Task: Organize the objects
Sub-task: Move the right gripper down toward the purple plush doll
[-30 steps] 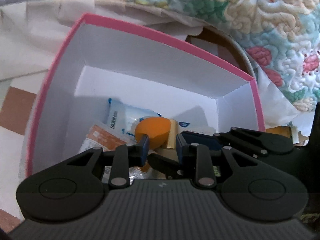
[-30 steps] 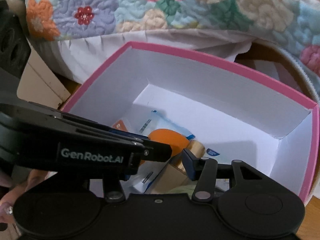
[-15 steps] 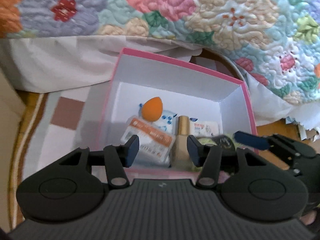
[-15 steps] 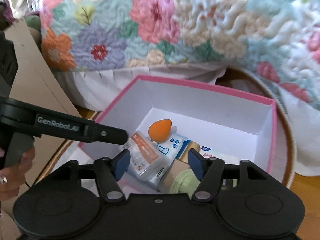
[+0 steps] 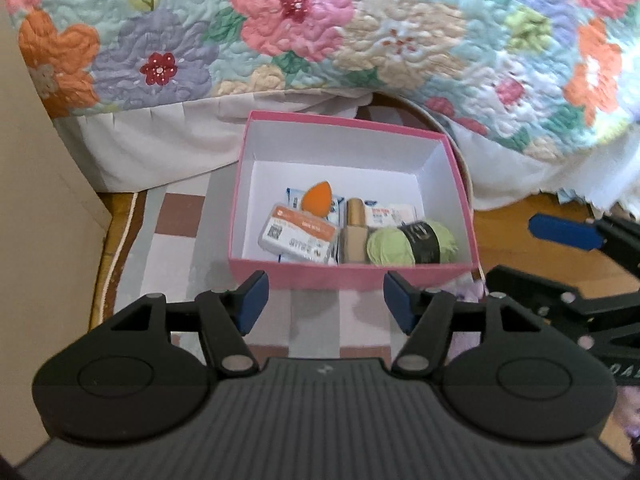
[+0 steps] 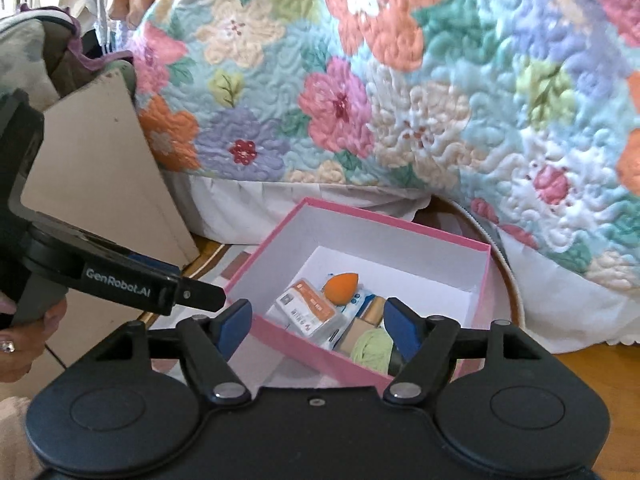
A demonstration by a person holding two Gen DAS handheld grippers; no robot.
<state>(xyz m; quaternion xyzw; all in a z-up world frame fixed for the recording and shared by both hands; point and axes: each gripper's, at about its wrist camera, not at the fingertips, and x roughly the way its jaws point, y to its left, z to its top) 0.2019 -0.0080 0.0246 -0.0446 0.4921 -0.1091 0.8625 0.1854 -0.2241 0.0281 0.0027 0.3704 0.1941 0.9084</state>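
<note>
A pink box (image 5: 352,276) with white inner walls stands on the rug in front of the bed; it also shows in the right wrist view (image 6: 304,348). Inside lie an orange teardrop sponge (image 5: 317,197), an orange-labelled packet (image 5: 298,234), a gold-capped bottle (image 5: 355,232), a blue-and-white sachet and a green yarn ball (image 5: 412,242). My left gripper (image 5: 325,307) is open and empty, held back from the box's near wall. My right gripper (image 6: 318,326) is open and empty, above the box's near corner. Its blue fingertip (image 5: 564,232) shows right of the box.
A floral quilt (image 5: 360,28) with a white skirt hangs over the bed behind the box. A beige board (image 6: 104,168) leans at the left. A checked round rug (image 5: 180,220) lies on the wooden floor (image 5: 516,248). A hand (image 6: 24,340) holds the left gripper.
Both grippers have pulled up and back out of the box and opened wider. The box now looks smaller and farther. The orange sponge lies loose inside.
</note>
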